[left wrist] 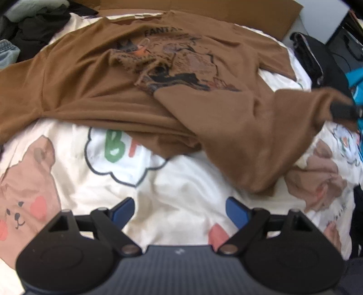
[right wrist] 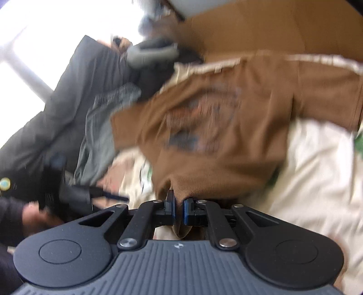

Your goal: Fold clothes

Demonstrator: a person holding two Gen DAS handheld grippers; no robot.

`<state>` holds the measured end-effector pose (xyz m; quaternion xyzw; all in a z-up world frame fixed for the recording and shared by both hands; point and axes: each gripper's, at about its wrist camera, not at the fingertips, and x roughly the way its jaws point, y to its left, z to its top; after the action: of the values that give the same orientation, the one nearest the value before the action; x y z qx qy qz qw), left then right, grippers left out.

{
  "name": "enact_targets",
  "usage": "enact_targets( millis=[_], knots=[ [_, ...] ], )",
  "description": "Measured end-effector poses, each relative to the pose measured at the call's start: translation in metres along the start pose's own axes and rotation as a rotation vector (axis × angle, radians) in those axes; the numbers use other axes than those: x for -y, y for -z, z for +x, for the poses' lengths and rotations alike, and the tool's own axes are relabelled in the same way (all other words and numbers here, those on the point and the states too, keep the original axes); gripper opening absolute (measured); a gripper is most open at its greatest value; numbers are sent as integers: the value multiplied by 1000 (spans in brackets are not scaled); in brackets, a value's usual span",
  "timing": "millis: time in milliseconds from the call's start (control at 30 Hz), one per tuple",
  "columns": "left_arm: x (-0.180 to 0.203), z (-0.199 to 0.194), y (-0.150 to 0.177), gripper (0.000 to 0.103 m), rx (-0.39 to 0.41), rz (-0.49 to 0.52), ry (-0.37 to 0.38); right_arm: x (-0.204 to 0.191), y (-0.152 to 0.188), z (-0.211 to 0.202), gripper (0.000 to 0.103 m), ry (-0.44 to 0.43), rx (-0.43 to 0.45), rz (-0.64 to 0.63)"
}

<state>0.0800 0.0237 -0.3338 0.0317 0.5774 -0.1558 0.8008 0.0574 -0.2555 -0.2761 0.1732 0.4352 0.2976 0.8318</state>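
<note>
A brown T-shirt (left wrist: 95,74) with a dark printed picture lies spread on a cream bedsheet (left wrist: 181,186) with cartoon bears. My left gripper (left wrist: 180,212) hovers open over the bare sheet, just short of the shirt's near hem, with nothing between its blue-padded fingers. The shirt's right corner is lifted off the bed toward the right, where my right gripper's black tip (left wrist: 344,111) shows at the frame's edge. In the blurred right wrist view my right gripper (right wrist: 179,210) is shut on a pinch of the brown T-shirt (right wrist: 215,127), and the cloth stretches away from it.
Dark clothes (left wrist: 43,29) and a bit of denim (left wrist: 8,54) are heaped at the far left. Black and blue items (left wrist: 322,59) sit at the right edge. Brown cardboard (left wrist: 204,9) stands behind the bed. A person's hand and dark sleeve (right wrist: 25,217) show at left in the right wrist view.
</note>
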Motion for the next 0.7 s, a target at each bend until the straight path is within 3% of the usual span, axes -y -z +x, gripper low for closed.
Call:
enact_targets(
  millis=[467, 633, 700],
  knots=[
    [-5, 12, -29, 83, 34, -91, 56, 54, -78, -2, 5, 254, 108, -6],
    [-6, 14, -36, 73, 51, -131, 80, 73, -96, -5, 5, 360, 124, -5],
    [-4, 17, -36, 61, 51, -146, 97, 79, -100, -4, 5, 391, 125, 0]
  ],
)
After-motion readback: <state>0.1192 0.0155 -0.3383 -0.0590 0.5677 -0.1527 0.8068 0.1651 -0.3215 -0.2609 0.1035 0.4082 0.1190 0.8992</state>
